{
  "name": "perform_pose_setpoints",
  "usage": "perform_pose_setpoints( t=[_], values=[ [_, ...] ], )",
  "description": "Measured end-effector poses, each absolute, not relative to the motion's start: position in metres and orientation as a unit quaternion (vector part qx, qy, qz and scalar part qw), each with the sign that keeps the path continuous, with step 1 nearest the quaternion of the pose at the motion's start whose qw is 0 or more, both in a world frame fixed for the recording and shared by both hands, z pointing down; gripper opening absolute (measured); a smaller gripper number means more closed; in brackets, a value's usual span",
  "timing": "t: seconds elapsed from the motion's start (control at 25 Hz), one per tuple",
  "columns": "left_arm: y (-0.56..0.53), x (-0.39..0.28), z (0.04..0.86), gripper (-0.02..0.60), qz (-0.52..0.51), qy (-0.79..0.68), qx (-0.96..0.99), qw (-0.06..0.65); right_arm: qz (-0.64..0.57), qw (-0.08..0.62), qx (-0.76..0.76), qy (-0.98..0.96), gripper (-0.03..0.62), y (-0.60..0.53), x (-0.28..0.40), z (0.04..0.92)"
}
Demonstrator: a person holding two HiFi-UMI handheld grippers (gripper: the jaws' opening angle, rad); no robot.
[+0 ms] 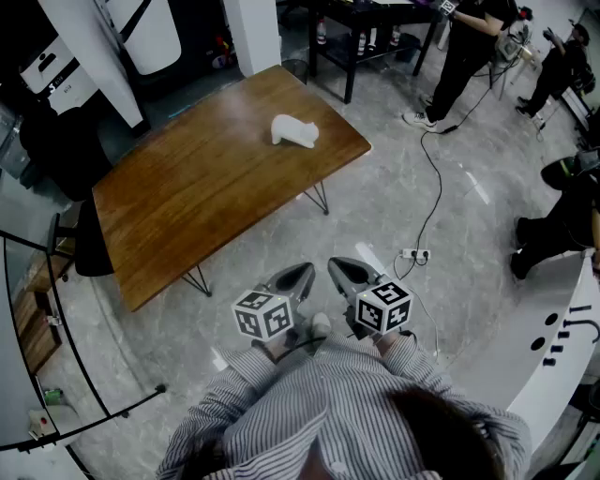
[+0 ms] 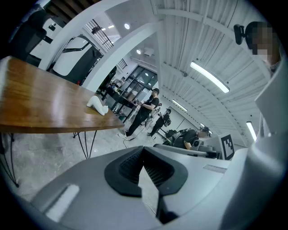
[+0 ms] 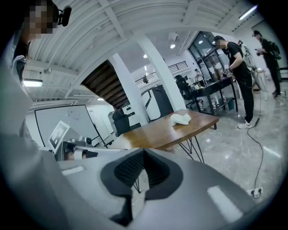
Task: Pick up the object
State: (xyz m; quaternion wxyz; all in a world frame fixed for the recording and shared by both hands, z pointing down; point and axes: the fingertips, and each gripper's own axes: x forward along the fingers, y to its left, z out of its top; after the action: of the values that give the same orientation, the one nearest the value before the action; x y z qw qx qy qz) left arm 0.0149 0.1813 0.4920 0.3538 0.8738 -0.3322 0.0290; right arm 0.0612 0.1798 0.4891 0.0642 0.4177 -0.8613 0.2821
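Observation:
The object is a small white lump (image 1: 293,130) lying near the far right corner of a brown wooden table (image 1: 187,202). I hold both grippers close to my chest, well short of the table and above the floor. My left gripper (image 1: 302,275) and right gripper (image 1: 341,269) point toward the table, each with its jaws together and nothing between them. The left gripper view shows its shut tips (image 2: 143,150), with the white object (image 2: 97,106) far off on the table (image 2: 40,103). In the right gripper view the tips (image 3: 144,152) are shut too, and the object (image 3: 180,118) lies on the table's far end.
Grey marble floor separates me from the table. A cable runs across it to a power strip (image 1: 412,254). People stand at the back right beside a black shelf (image 1: 375,28). A white counter (image 1: 553,347) curves along my right, and a dark chair (image 1: 89,244) stands at the table's left end.

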Motion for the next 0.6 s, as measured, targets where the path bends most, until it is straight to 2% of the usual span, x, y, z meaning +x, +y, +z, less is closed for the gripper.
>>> perform_pose_setpoints(
  t=[0.6],
  values=[
    [0.174,0.028,0.488,-0.011,0.019,-0.332,0.872,0.359,0.27,0.069,0.425,-0.861,0.002,0.177,0.073,0.484]
  ],
)
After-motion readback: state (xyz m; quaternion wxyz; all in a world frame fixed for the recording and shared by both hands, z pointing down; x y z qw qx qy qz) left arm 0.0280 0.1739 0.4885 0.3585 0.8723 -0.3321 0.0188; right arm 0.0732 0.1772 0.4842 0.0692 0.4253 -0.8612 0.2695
